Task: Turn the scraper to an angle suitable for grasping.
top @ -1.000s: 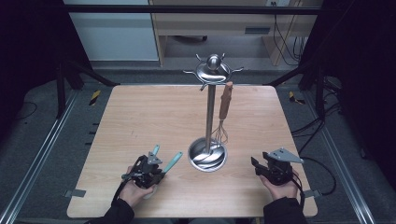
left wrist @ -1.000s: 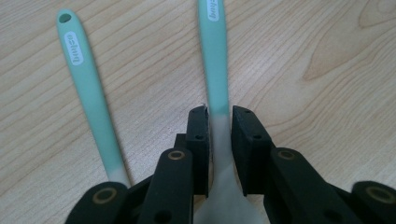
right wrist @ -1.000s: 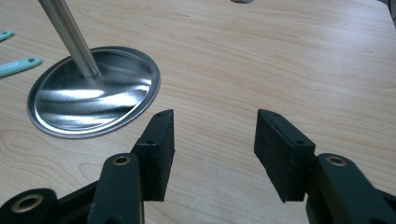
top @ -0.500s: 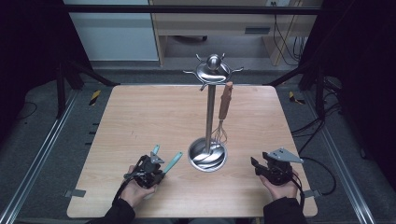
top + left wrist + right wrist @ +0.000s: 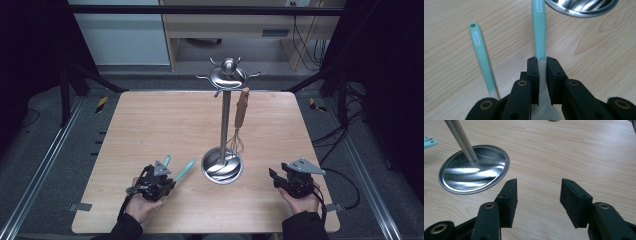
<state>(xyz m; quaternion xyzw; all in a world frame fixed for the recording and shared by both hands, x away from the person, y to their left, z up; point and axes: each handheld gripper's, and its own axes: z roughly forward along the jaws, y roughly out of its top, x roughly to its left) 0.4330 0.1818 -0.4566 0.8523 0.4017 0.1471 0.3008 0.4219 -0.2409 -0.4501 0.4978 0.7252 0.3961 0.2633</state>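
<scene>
At the near left of the surface (image 5: 150, 125), the left gripper (image 5: 542, 62) is clamped on the neck of a mint-green utensil (image 5: 539, 27), just where the coloured handle meets the pale, translucent head; its jaws have just been closing, and the utensil now sits between the pads. In the high view this same utensil (image 5: 184, 170) lies flat, its handle pointing toward the steel stand (image 5: 225, 125) whose round base is just beyond the handle's tip. A second mint utensil (image 5: 482, 57) lies close beside it, apart from the jaws.

The utensil looks light, probably silicone over a stiffer core: the handle should stay fairly straight, while the pale head is likely soft and would bend or squirm under a grip. The smooth surface may slip a little between hard pads, so a hold on the firm neck or lower handle seems wiser than on the head. Held this low, the long handle will act as a lever and may sag or swing when lifted. The hole at the handle's end looks meant for 1 of the stand's hooks, where a wooden-handled whisk (image 5: 240, 120) already hangs.

The right gripper (image 5: 539, 192) rests at the near right, jaws spread wide with nothing between them.
</scene>
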